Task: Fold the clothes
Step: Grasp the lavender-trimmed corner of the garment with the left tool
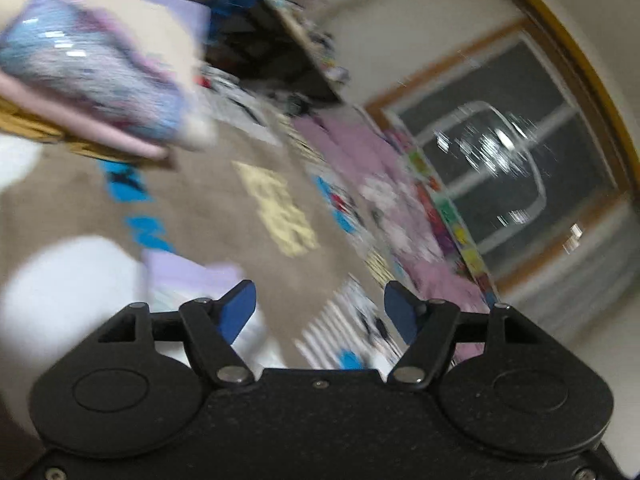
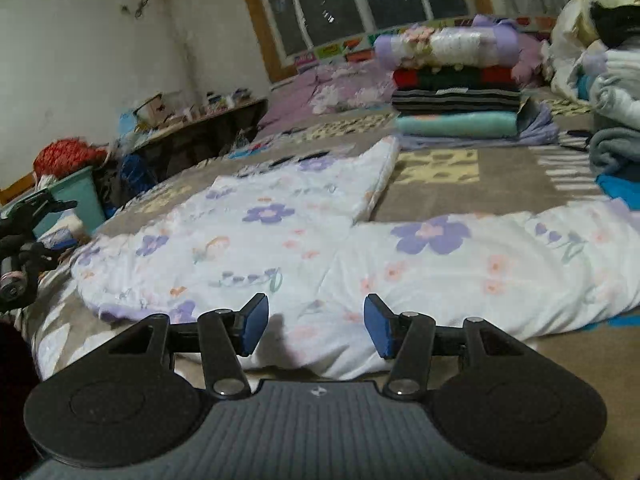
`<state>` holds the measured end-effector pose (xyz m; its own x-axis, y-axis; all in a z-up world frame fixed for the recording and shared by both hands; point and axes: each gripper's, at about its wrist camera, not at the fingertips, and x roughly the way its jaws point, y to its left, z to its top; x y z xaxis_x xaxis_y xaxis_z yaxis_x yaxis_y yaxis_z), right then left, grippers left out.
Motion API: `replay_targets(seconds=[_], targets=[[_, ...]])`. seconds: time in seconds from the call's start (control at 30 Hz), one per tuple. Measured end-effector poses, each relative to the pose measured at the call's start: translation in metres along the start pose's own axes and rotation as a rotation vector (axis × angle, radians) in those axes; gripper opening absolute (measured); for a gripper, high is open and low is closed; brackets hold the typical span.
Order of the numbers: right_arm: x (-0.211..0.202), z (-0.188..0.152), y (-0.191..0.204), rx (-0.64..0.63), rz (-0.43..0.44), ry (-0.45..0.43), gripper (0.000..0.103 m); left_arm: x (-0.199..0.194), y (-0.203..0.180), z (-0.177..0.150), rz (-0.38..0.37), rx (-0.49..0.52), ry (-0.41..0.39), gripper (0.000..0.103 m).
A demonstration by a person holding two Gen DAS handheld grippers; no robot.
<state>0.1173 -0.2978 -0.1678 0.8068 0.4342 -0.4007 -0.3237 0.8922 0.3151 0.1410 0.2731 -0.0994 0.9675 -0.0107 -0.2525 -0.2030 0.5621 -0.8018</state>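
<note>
both pairs of jaws stand part open with nothing between their blue pads: the right gripper (image 2: 316, 326) hovers just over the near edge of the white floral garment (image 2: 320, 240), and the left gripper (image 1: 320, 308) is tilted and blurred above the brown patterned bedspread (image 1: 208, 200), with only a corner of pale cloth just beyond its left pad. the garment lies spread flat across the near part of the bed, one leg or sleeve reaching toward the far side, the other running off toward the right edge. a stack of folded clothes (image 2: 456, 92) sits near the far edge under the window (image 2: 360, 4), and an unfolded heap (image 2: 608, 80) at the far right corner. to fold well, i'd judge each gripper should pinch a single layer at an outer corner, lift both level together, and carry the cloth over so edges meet; a thick padded hem may slip from a shallow pinch
</note>
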Motion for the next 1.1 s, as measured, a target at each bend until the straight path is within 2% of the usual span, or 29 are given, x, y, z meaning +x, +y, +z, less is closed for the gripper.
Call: replay_targets(seconds=[0.1,0.17,0.2,0.3,0.33,0.43,0.5,0.6,0.7,0.87,0.97,1.1], targets=[[-0.012,0.003,-0.013,0.081,-0.039,-0.065,0.054,0.002,-0.034,-0.019,-0.048,0.116,0.066,0.075],[-0.023,0.004,-0.030,0.174,-0.077,-0.108,0.054,0.009,-0.064,-0.042,-0.057,0.238,0.107,0.081],[-0.029,0.004,-0.041,0.237,-0.092,-0.127,0.054,0.012,-0.079,-0.054,-0.063,0.298,0.129,0.087],[-0.047,-0.003,-0.077,0.435,-0.112,-0.184,0.054,0.014,-0.123,-0.102,-0.118,0.477,0.220,0.090],[-0.053,-0.006,-0.089,0.497,-0.115,-0.204,0.054,0.013,-0.136,-0.121,-0.128,0.548,0.249,0.093],[-0.071,-0.014,-0.120,0.664,-0.121,-0.260,0.055,0.005,-0.172,-0.185,-0.171,0.788,0.313,0.093],[-0.081,-0.020,-0.134,0.731,-0.121,-0.289,0.055,-0.001,-0.194,-0.233,-0.215,0.946,0.362,0.093],[-0.093,-0.025,-0.151,0.812,-0.111,-0.332,0.059,-0.011,-0.219,-0.299,-0.287,1.133,0.418,0.093],[-0.100,-0.024,-0.168,0.873,-0.088,-0.354,0.062,-0.020,-0.241,-0.362,-0.350,1.343,0.431,0.093],[-0.110,-0.021,-0.184,0.924,-0.051,-0.394,0.064,-0.032,-0.260,-0.446,-0.403,1.697,0.337,0.093],[-0.118,-0.019,-0.193,0.938,-0.040,-0.420,0.065,-0.029,-0.266,-0.482,-0.394,1.835,0.307,0.091],[-0.135,-0.020,-0.204,0.949,-0.075,-0.447,0.065,-0.019,-0.274,-0.511,-0.381,1.928,0.297,0.082]])
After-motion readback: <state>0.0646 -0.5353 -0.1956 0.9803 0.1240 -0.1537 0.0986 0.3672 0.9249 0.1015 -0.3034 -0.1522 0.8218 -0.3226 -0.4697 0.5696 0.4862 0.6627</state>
